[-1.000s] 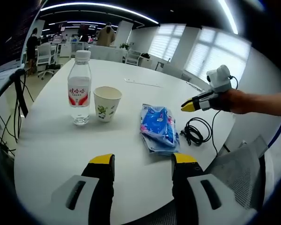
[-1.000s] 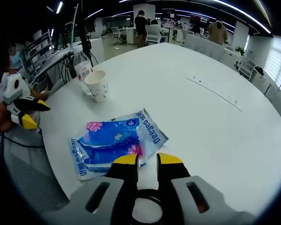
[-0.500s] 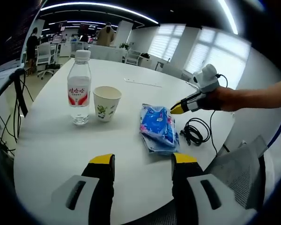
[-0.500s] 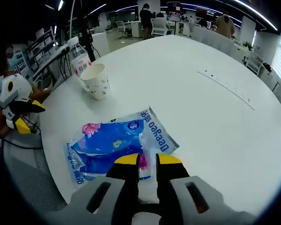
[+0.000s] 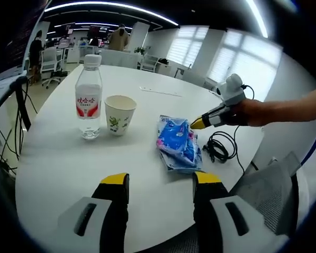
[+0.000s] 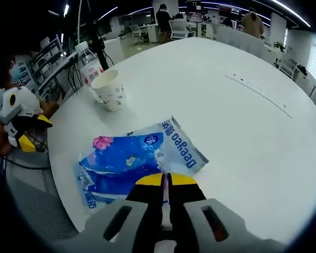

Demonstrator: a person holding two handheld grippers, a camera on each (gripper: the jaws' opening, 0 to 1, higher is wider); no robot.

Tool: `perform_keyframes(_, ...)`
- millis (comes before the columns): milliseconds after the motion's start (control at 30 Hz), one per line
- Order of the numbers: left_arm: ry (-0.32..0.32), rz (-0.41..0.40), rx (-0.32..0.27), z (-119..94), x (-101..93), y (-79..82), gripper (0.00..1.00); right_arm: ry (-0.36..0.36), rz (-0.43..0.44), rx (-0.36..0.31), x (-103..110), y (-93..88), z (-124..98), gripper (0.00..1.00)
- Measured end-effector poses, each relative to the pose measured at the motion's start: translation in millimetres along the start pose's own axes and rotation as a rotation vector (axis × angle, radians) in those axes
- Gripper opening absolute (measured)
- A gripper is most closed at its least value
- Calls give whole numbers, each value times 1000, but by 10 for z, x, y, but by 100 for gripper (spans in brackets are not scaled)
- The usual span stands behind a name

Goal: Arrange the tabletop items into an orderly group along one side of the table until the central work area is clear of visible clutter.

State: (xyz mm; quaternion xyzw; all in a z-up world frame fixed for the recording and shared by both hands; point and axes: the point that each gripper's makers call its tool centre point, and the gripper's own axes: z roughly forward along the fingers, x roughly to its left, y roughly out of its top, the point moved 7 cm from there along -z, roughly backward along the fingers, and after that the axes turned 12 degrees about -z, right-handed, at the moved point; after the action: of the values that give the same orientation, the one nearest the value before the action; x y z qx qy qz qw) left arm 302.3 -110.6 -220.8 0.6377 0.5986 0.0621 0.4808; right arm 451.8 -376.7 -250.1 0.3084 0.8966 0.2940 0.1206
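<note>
Our right tongs [image 6: 166,179] pinch the near edge of the blue packet [image 6: 137,161]; our left tongs [image 5: 159,181] stand spread. Left of the packet stand the paper cup [image 5: 119,115] and water bottle [image 5: 89,98], a black cable [image 5: 219,147] lying right.

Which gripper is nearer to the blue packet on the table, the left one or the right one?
Right. The right gripper is at the blue packet, jaws nearly closed over its edge. The left gripper hangs apart from it, open, above the table edge.

Bright ceiling strips and window daylight, soft shadows, sharp centre, fisheye-bent edges.
</note>
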Motion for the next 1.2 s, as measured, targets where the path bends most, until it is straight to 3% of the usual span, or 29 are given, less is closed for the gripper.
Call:
perform_keyframes(600,2,5,0,-7,-14,1,47,-80,155,-72,-200,-109,-324,0)
perform_keyframes(933,9,14,0,-12,-17,1,47,-144,228,-107,-413,-176,-510,0)
perform_keyframes(1200,11,13,2,-15,-18,-1,47,-218,330,-129,-663,-330,-674,0)
